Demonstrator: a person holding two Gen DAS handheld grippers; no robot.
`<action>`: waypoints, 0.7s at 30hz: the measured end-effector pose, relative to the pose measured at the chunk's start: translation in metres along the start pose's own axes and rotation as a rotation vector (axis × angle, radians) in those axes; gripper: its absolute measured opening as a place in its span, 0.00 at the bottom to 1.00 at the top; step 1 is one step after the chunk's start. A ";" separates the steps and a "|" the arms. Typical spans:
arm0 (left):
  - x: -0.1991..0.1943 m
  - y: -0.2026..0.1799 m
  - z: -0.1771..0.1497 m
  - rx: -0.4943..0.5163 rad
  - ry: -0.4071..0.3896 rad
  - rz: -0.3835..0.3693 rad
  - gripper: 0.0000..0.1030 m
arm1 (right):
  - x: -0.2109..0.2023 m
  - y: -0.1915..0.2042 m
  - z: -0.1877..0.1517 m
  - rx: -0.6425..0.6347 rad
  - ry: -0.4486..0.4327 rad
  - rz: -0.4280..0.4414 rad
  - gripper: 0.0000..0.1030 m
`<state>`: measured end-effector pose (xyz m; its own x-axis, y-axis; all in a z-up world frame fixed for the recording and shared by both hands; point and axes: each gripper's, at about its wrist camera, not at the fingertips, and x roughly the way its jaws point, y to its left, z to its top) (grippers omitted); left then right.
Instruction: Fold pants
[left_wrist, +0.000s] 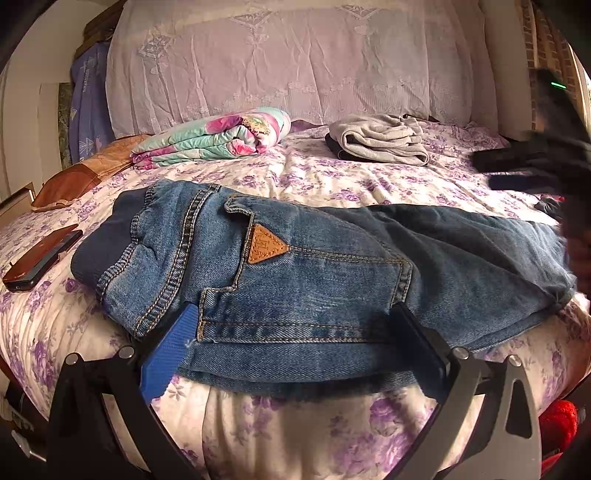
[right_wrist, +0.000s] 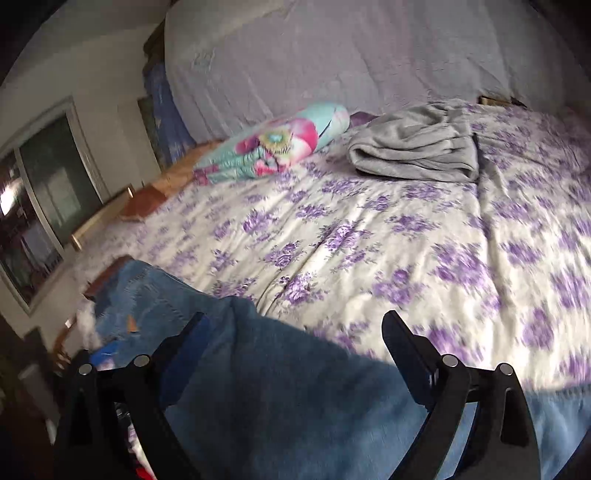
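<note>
Blue jeans lie folded across the near edge of the bed, with a tan triangular patch facing up. My left gripper is at their near hem, jaws wide apart. The denim edge lies between the blue left pad and the dark right finger, and neither pad presses on it. In the right wrist view, my right gripper is open above one end of the jeans, holding nothing. From the left wrist view it is a dark blur at the right edge.
On the purple-flowered bedspread a rolled floral quilt and a folded grey garment lie at the far side. A phone lies to the left near a brown pillow. Something red sits low on the right.
</note>
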<state>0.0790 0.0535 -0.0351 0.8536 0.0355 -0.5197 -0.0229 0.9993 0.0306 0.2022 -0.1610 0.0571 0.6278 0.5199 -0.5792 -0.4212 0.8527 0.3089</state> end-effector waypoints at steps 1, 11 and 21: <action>0.000 -0.001 0.000 0.000 -0.002 0.001 0.96 | -0.025 -0.013 -0.013 0.056 -0.033 0.025 0.92; 0.000 0.002 0.005 -0.049 0.032 0.001 0.96 | -0.187 -0.161 -0.142 0.755 -0.129 -0.109 0.96; -0.011 0.030 0.012 -0.219 0.100 -0.132 0.96 | -0.144 -0.185 -0.112 0.714 -0.266 -0.239 0.97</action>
<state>0.0750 0.0826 -0.0176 0.8013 -0.1049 -0.5891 -0.0364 0.9741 -0.2231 0.1160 -0.3993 -0.0008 0.8213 0.2371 -0.5189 0.2087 0.7216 0.6601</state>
